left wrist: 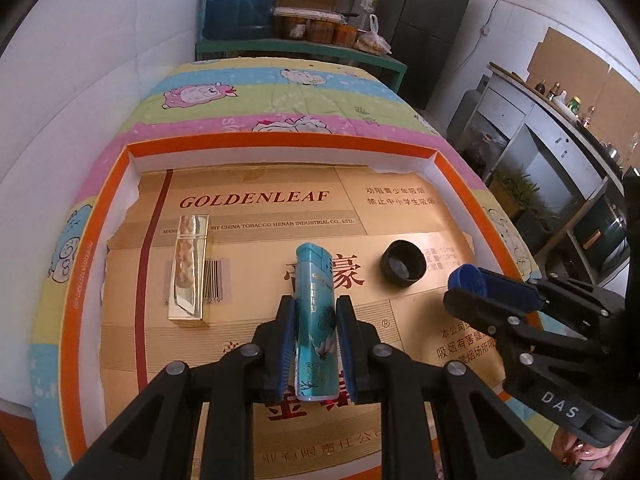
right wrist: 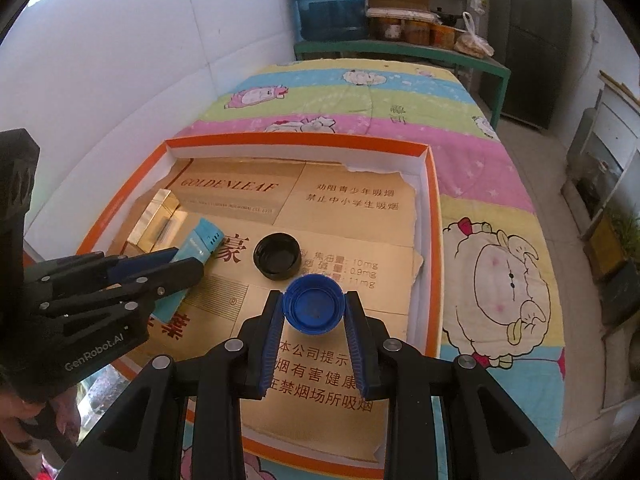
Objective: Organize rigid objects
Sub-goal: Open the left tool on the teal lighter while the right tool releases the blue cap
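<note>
Two grippers loaded over the tray (left wrist: 100, 216).
Left gripper (left wrist: 315, 312) clamps the teal lighter (left wrist: 314, 300); right gripper (right wrist: 313, 312) pinches the blue cap (right wrist: 313, 309), black cap (right wrist: 277, 256) just beyond, open cardboard toward the right edge.

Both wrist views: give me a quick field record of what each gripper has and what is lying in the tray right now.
left gripper: shut on the teal lighter, fingers on its long sides
right gripper: shut on the blue cap, open side facing the camera
black cap: loose in the tray, open side up, just beyond the blue cap
gold box: lying flat, left part of tray, untouched
tray: orange rim, lined with Goldenleaf cardboard
surface: cartoon-sheep cloth under the tray
</note>
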